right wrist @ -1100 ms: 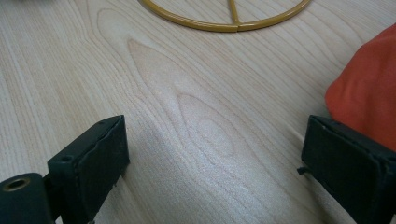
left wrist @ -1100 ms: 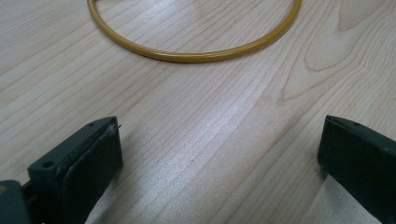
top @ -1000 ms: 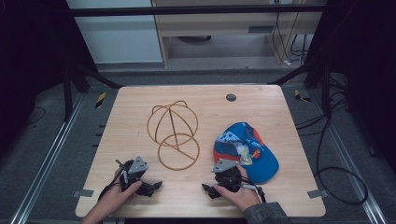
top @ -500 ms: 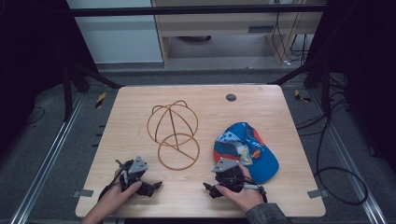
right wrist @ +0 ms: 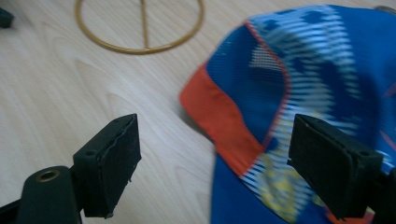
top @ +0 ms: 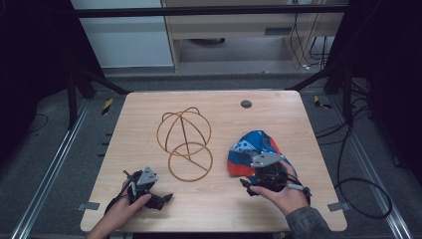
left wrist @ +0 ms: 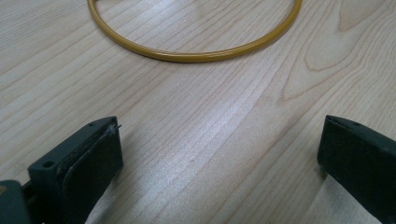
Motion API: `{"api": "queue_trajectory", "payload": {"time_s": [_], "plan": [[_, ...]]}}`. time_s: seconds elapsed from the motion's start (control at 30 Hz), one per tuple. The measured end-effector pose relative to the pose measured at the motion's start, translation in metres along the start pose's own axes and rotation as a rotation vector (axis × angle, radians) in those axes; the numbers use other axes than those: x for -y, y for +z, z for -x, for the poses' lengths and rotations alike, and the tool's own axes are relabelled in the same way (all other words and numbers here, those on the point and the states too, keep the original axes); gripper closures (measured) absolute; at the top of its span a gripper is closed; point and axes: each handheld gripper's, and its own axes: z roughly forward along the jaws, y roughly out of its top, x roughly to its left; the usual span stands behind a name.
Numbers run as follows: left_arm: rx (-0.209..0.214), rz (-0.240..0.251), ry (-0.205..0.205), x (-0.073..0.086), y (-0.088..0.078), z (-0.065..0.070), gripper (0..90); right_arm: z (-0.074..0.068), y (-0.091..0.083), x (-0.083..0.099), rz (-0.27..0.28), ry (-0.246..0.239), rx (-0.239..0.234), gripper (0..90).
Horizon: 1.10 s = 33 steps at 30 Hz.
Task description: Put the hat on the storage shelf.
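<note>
1. While the left gripper (top: 164,197) sits low at the near left of the table (top: 149,119), its jaws stand wide apart with bare wood between them, gripping nothing.
2. From the left gripper view, the near curve of the wire hat stand's (top: 185,143) ring lies just ahead of those jaws, not touching them.
3. The right gripper (top: 249,185) hovers at the near right, right up against the near edge of the cap (top: 251,147).
4. Its jaws have just been closing a bit but are wide for now. In the right gripper view the cap's (right wrist: 299,84) orange-trimmed edge lies between them, closer to the right-hand jaw; the pads don't look like they're pressing on it.
5. The cap itself is blue with white and orange patches, lying on the wood just beside the stand's (right wrist: 140,28) base ring, with a gap between the two.
6. The stand is near the middle of the table, dome frame toward the far side, flat ring toward the person.
</note>
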Motion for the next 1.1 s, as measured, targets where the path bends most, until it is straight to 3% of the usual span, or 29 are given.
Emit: {"api": "queue_trajectory", "payload": {"time_s": [0.2, 0.33, 0.5, 0.67, 0.7, 1.1], "plan": [[-0.001, 0.000, -0.001, 0.000, 0.000, 0.000, 0.0, 0.023, -0.009, 0.005, -0.034, 0.044, 0.023, 17.3], [-0.002, 0.000, -0.003, 0.000, 0.000, 0.000, 0.0, 0.041, -0.013, 0.007, -0.090, 0.086, 0.038, 16.6], [-0.005, 0.000, -0.005, 0.000, 0.000, 0.001, 0.0, 0.058, -0.018, 0.001, -0.142, 0.095, 0.052, 19.7], [-0.005, 0.000, -0.005, 0.000, 0.000, 0.001, 0.0, 0.068, -0.017, -0.004, -0.178, 0.100, 0.023, 24.7], [-0.005, 0.000, -0.005, 0.000, 0.000, 0.001, 0.0, 0.072, -0.015, -0.007, -0.208, 0.107, 0.014, 27.3], [-0.007, 0.002, -0.009, 0.000, 0.001, 0.001, 0.0, 0.085, -0.010, -0.037, -0.255, 0.104, -0.042, 33.7]]}}
